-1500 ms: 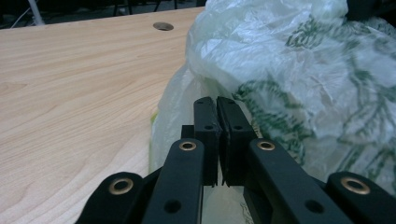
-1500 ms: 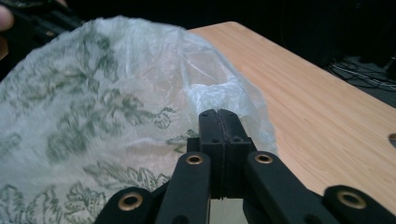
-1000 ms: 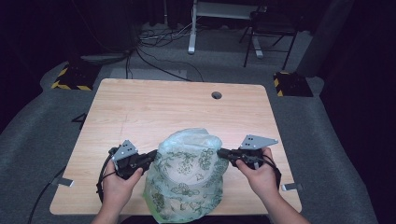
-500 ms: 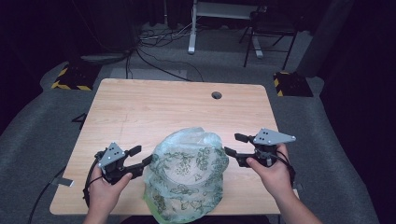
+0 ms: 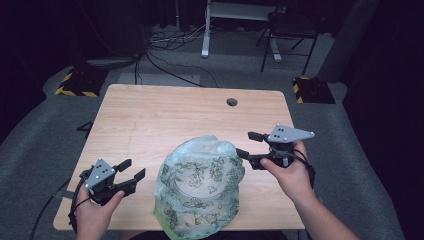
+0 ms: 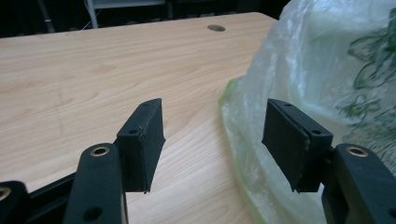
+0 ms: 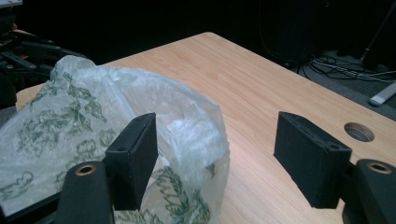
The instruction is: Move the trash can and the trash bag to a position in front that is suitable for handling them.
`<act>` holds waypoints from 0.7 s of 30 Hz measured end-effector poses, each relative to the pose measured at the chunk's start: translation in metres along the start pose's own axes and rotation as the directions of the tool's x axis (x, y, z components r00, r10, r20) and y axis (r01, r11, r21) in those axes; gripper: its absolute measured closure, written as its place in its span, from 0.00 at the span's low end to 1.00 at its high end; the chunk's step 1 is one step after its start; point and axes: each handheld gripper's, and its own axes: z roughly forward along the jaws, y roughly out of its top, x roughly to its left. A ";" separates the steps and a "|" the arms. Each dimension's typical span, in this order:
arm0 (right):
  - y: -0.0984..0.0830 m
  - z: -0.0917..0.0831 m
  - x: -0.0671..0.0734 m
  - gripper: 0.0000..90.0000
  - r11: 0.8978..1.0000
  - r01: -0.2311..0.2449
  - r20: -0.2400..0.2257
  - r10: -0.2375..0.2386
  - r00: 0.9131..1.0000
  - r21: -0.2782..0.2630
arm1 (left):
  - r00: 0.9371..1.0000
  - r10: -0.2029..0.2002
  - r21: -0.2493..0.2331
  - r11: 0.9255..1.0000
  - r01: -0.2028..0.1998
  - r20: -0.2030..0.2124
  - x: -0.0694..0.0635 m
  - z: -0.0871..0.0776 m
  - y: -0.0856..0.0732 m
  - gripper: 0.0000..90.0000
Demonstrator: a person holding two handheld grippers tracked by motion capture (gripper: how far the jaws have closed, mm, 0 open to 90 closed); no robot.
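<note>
A translucent plastic bag [image 5: 200,187] with a green leaf print lies slumped at the front middle of the wooden table [image 5: 165,115]. My left gripper [image 5: 132,169] is at the front left, a short way off the bag's left side. Its jaws have just been opening and stand open on nothing, with the bag's edge [image 6: 327,70] beside the right jaw of the left gripper [image 6: 212,140]. My right gripper [image 5: 245,144] hovers at the bag's right edge, raised above the table. Its jaws have also just been opening and the right gripper [image 7: 219,158] is open, with the bag [image 7: 93,126] behind its left jaw and untouched.
A round cable hole [image 5: 231,102] sits in the table's far side. Beyond the table are a desk frame [image 5: 207,30], a chair [image 5: 290,35], floor cables [image 5: 170,55] and yellow-black striped blocks [image 5: 75,85]. The bare tabletop stretches behind the bag.
Both grippers opened and let go of the bag. The left one drew back to the left and toward the front edge; the right one lifted and shifted right. The bag stayed put.
</note>
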 end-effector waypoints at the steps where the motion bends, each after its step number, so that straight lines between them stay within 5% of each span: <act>1: 0.003 0.001 0.001 0.34 1.000 0.003 -0.001 -0.003 1.000 0.004 | 1.000 -0.008 0.000 1.000 0.008 -0.004 0.001 -0.002 -0.001 0.43; 8: 0.022 0.012 0.004 0.34 0.999 0.024 -0.023 -0.024 0.999 0.039 | 0.999 -0.026 0.004 1.000 0.026 -0.031 0.008 -0.009 -0.008 0.43; 21: 0.055 0.039 0.021 0.32 0.997 0.060 -0.078 -0.056 0.995 0.056 | 0.999 -0.047 0.017 0.999 0.048 -0.008 0.017 -0.001 -0.012 0.43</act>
